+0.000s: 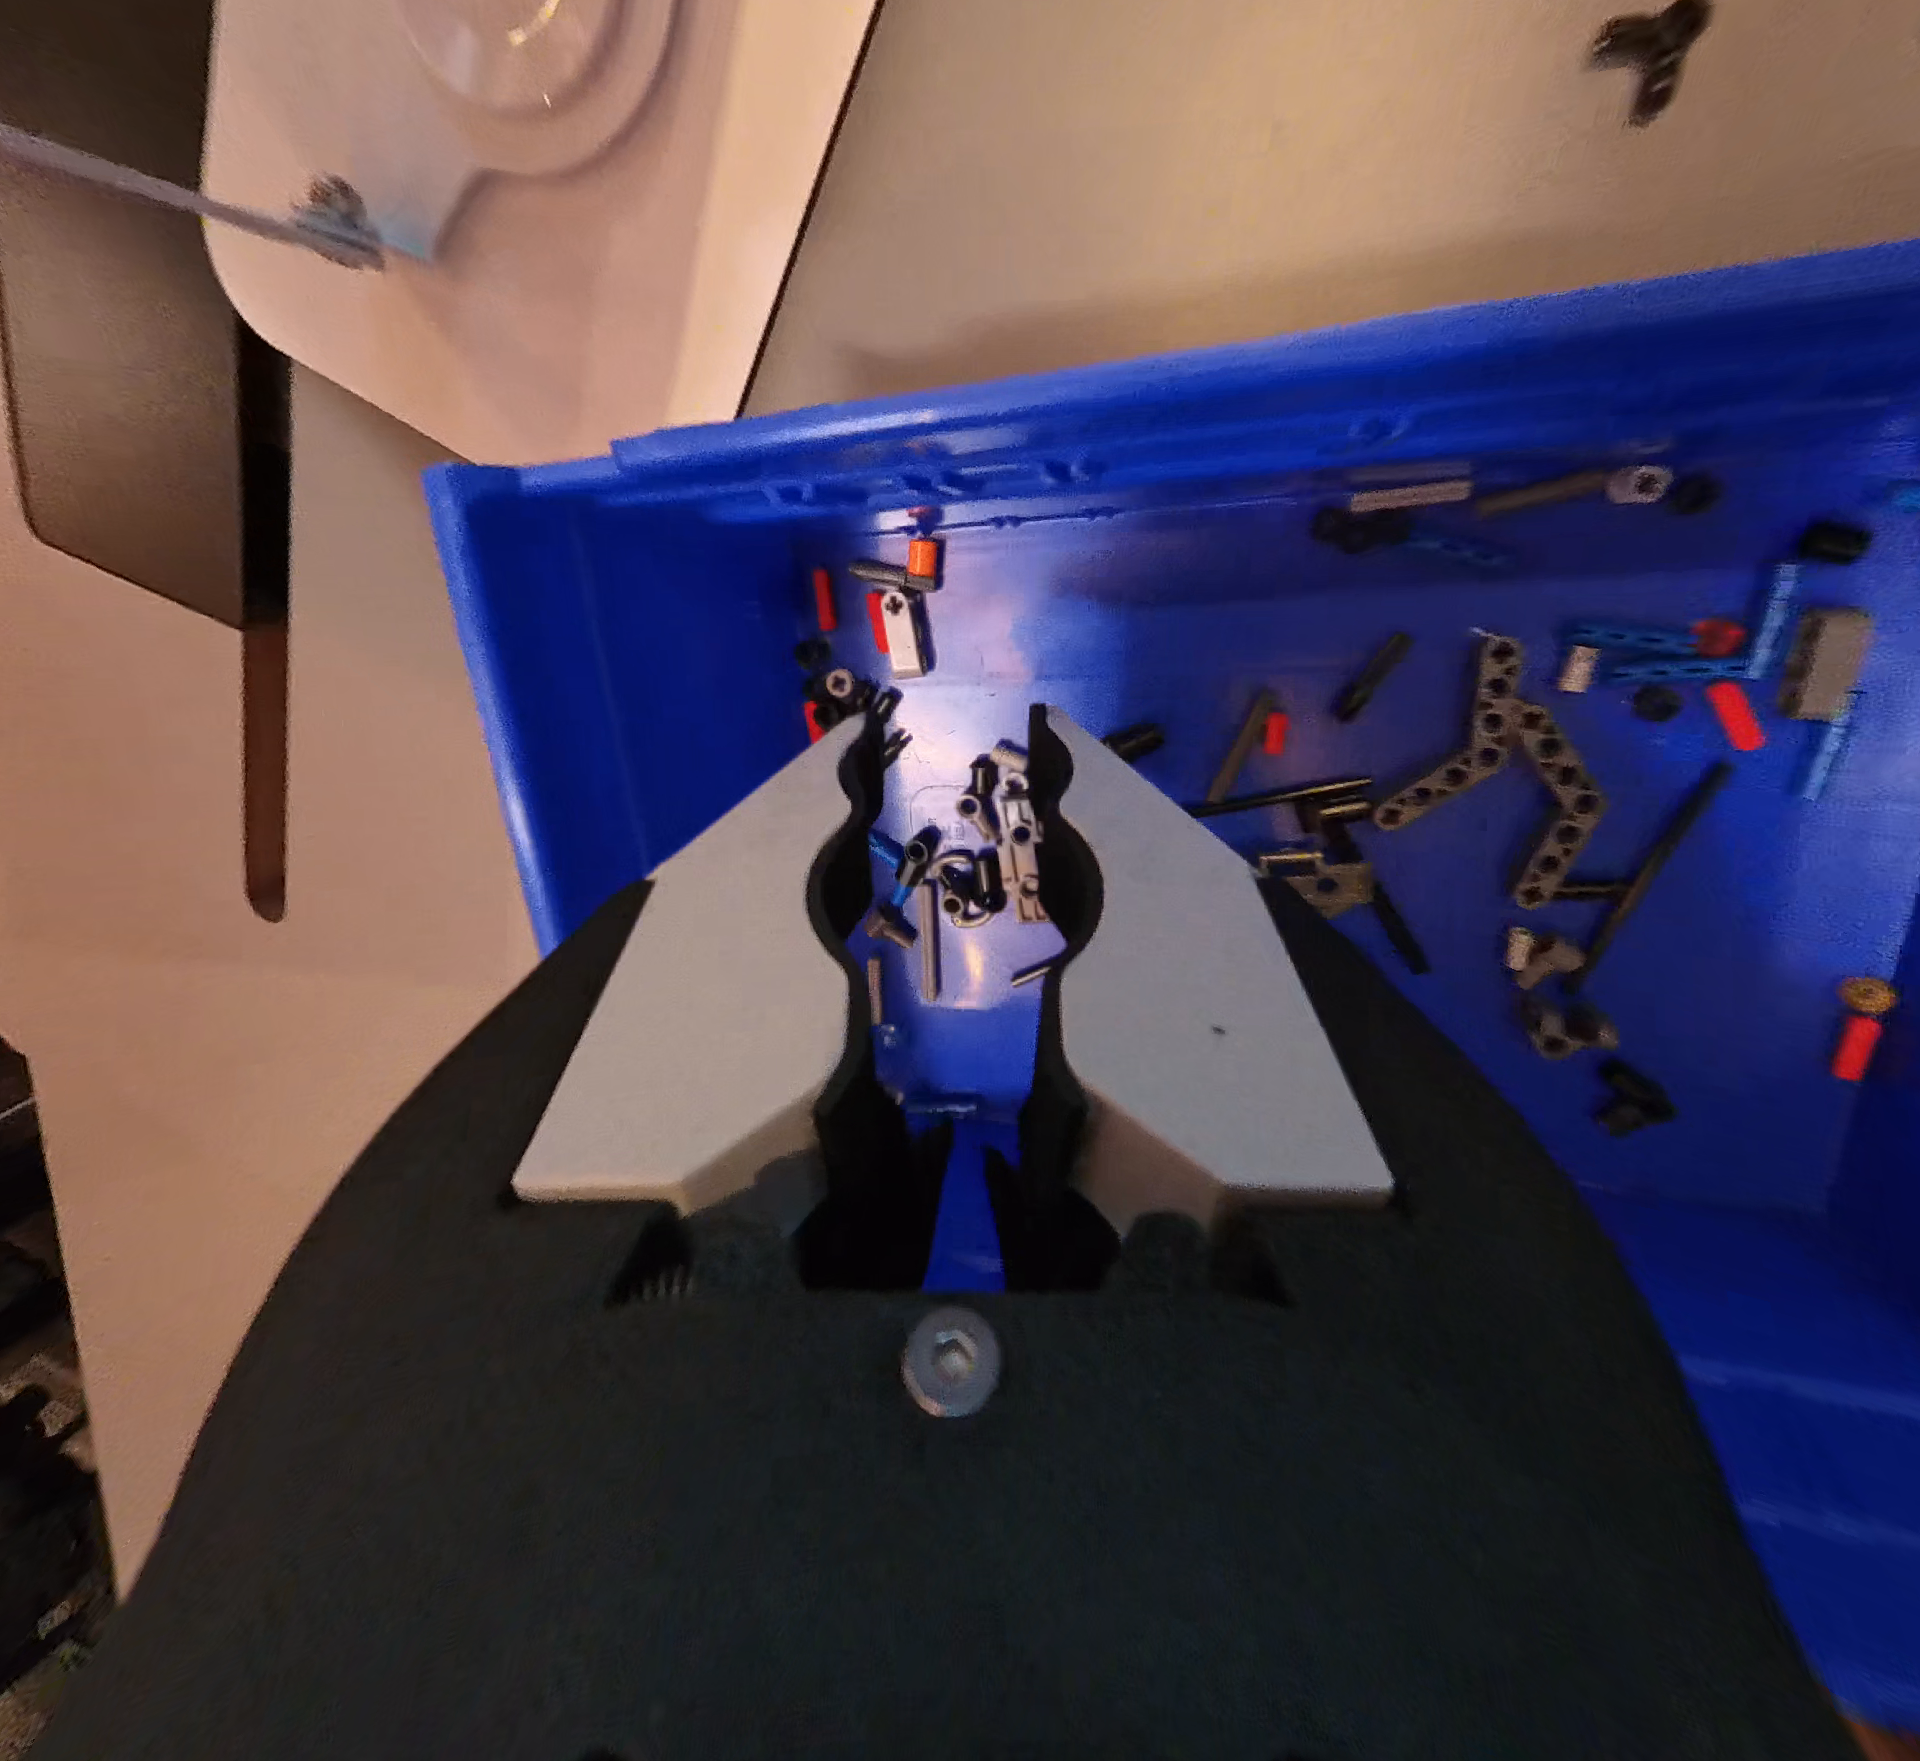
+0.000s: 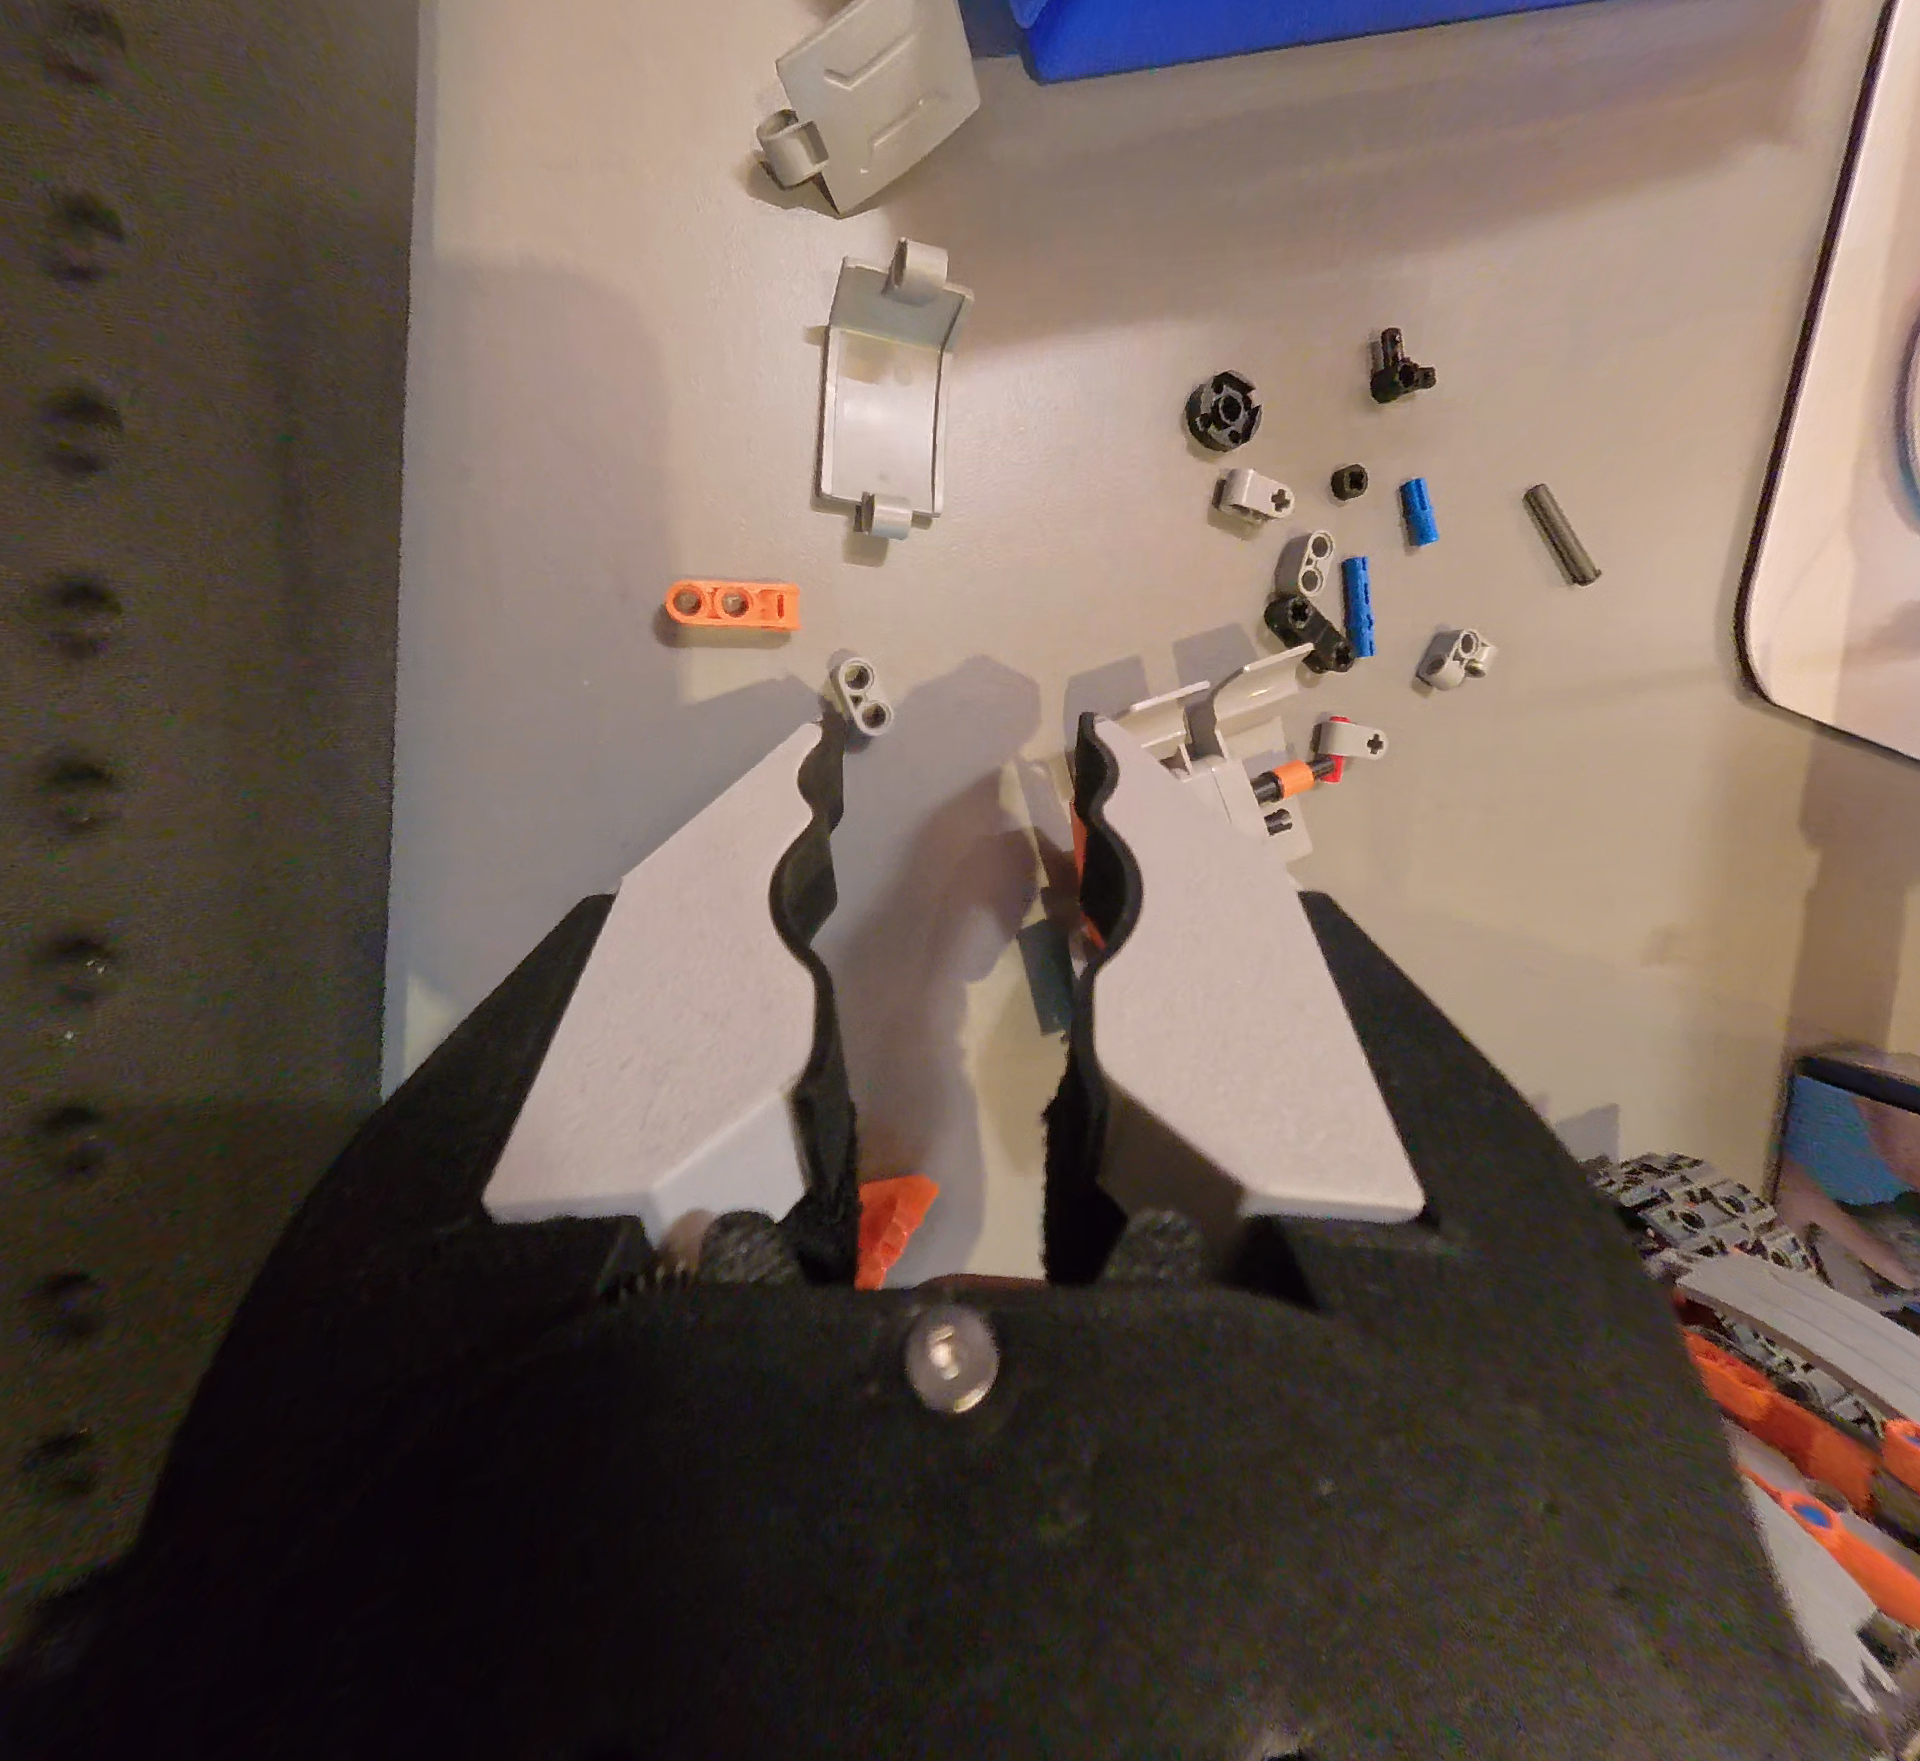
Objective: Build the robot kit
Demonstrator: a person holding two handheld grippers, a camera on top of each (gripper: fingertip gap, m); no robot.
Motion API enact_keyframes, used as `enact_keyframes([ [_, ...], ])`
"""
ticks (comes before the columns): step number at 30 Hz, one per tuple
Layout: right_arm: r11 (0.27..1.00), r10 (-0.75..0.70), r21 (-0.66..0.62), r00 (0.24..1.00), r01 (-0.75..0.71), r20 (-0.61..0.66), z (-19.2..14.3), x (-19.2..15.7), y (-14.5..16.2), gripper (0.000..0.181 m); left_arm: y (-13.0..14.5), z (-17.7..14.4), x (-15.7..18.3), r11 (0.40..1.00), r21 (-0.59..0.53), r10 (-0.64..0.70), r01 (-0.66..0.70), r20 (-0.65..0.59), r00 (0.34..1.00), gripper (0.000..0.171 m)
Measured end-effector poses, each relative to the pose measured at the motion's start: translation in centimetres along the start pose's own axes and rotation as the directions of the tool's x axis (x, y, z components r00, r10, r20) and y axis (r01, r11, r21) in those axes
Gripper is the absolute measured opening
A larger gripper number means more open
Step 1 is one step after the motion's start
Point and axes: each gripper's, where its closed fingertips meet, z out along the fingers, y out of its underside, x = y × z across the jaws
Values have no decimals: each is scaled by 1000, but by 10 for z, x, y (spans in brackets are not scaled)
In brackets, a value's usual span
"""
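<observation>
Jaws are held apart on both: left gripper (image 1: 951, 724) over blue bin (image 1: 1558, 1244) pins (image 1: 966, 864), right gripper (image 2: 951, 735) near grey connector (image 2: 862, 695).

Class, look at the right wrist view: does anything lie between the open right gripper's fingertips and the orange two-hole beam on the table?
Nothing lies directly between. A small grey two-hole connector sits at the left fingertip of the right gripper, just right of the path to the orange beam.

Right tongs (image 2: 951, 740) parted, empty, above table (image 2: 1091, 257); grey 2-hole connector (image 2: 862, 695) at left tip.
</observation>
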Motion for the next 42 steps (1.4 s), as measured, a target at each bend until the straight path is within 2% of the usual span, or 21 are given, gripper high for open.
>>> enact_keyframes([
  [6, 1000, 0, -3, 1000, 0, 1, 0, 0, 1, 42, 8, 43, -5, 998, -53, -27, 25, -38, 999, 27],
  [11, 1000, -1, 5, 1000, 1, -3, -2, 0, 0, 43, 12, 64, -6, 995, -96, -12, 8, -36, 999, 24],
  [12, 1000, -1, 4, 1000, 1, -2, -2, 0, 0, 42, 13, 66, -3, 995, -98, -14, 8, -62, 998, 12],
  [14, 1000, 0, 1, 1000, 0, -3, -1, 0, 1, 42, 12, 67, 1, 997, -80, -24, 17, -86, 996, 0],
  [25, 1000, -6, -1, 1000, 6, -8, -2, 0, 0, 42, 15, 52, 10, 998, -64, -20, 13, -102, 995, 0],
  [27, 1000, -6, -3, 1000, 6, -9, -2, 0, 0, 43, 15, 53, 11, 997, -69, -47, 38, -124, 991, 20],
  [30, 1000, -6, 0, 1000, 6, -10, -2, 1, 0, 42, 19, 60, 10, 994, -98, -57, 44, -129, 990, 27],
  [32, 1000, -5, -1, 1000, 5, -10, -2, 1, 0, 42, 14, 61, 10, 995, -80, -65, 54, -145, 987, 20],
  [34, 1000, -4, -2, 1000, 4, -9, -2, 1, 0, 42, 13, 62, 14, 996, -76, -55, 43, -168, 984, 1],
  [42, 1000, -4, -2, 1000, 4, -9, -2, 1, 0, 42, 13, 60, 24, 997, -72, -16, 3, -183, 983, 0],
])
